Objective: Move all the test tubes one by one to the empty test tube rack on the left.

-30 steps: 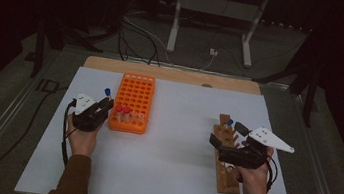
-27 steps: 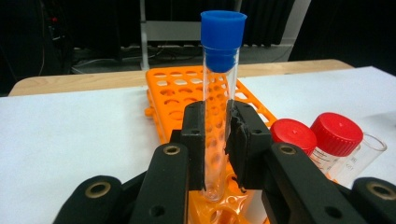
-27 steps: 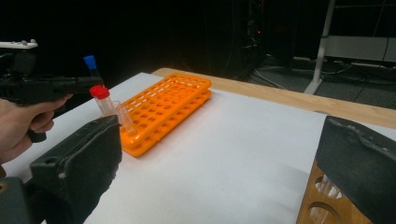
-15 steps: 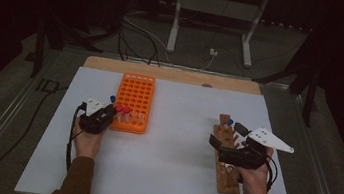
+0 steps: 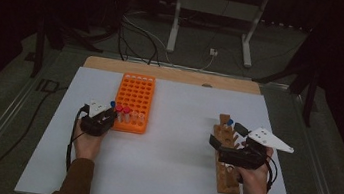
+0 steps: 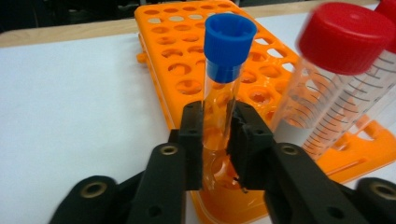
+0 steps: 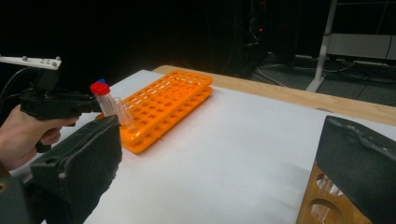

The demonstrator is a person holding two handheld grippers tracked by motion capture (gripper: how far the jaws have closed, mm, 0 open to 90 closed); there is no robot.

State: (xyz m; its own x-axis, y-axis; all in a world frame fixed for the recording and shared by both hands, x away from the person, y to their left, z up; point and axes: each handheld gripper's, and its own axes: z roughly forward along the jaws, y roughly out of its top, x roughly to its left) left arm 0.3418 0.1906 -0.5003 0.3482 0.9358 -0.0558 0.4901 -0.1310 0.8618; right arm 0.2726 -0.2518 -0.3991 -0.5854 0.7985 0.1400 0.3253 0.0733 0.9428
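Left gripper [image 6: 217,140] jaws grip blue-capped tube [image 6: 224,79] beside red-capped tube [image 6: 334,74]; right gripper [image 7: 224,182] jaws open

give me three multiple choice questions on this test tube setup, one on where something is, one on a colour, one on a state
1. Where does the orange rack sit on the table?
A. on the person's left half
B. at the right edge
C. on the floor

2. What colour is the cap of the tube between the left gripper jaws?
A. red
B. blue
C. green

3. How do the right gripper jaws stand?
A. shut on a tube
B. shut on the wooden rack
C. open, nothing between them

Answers: 1 A, the high view shows it by the left hand. 2 B, the left gripper view shows a blue cap. 3 C, the right gripper view shows a wide bare gap between the jaws.
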